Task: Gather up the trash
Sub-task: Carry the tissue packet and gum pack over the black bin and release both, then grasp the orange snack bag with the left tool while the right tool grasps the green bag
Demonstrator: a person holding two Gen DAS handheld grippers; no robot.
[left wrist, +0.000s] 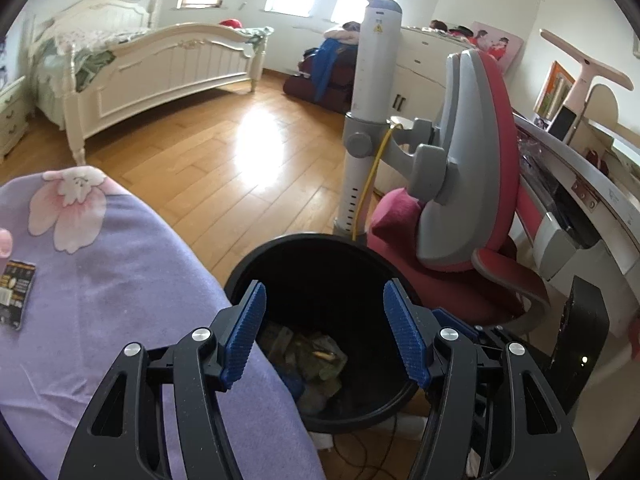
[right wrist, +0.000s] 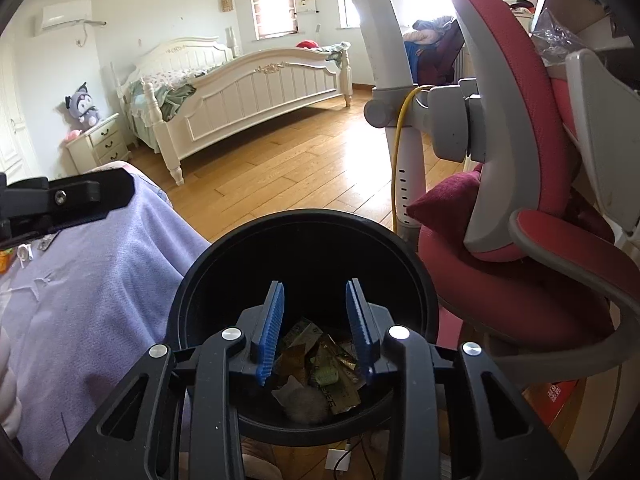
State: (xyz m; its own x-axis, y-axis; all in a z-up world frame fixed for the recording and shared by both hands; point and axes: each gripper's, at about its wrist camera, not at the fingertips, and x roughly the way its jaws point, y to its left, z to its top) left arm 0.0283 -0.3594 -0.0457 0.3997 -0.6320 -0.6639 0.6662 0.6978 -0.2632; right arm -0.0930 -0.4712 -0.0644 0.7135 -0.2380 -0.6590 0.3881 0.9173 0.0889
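A black round bin (left wrist: 288,240) (right wrist: 304,214) stands on the floor beside a purple flowered cover (left wrist: 120,272). Crumpled wrappers and a fluffy wad (right wrist: 320,368) lie at its bottom, also dimly seen in the left wrist view as wrappers (left wrist: 316,356). My left gripper (left wrist: 324,286) hangs over the bin's near side, open wide, with nothing between its blue pads. My right gripper (right wrist: 315,283) is over the bin's mouth, jaws apart and empty. A black packet (left wrist: 16,296) lies on the cover at the far left. Small scraps (right wrist: 24,254) lie on the cover near the left edge.
A pink and grey chair (left wrist: 480,208) (right wrist: 520,240) stands close to the bin's right. Behind the bin rises a white pole (left wrist: 372,80) with a yellow cable. A desk (left wrist: 580,168) is on the right, a white bed (right wrist: 256,92) across the wooden floor. Cables lie under the bin.
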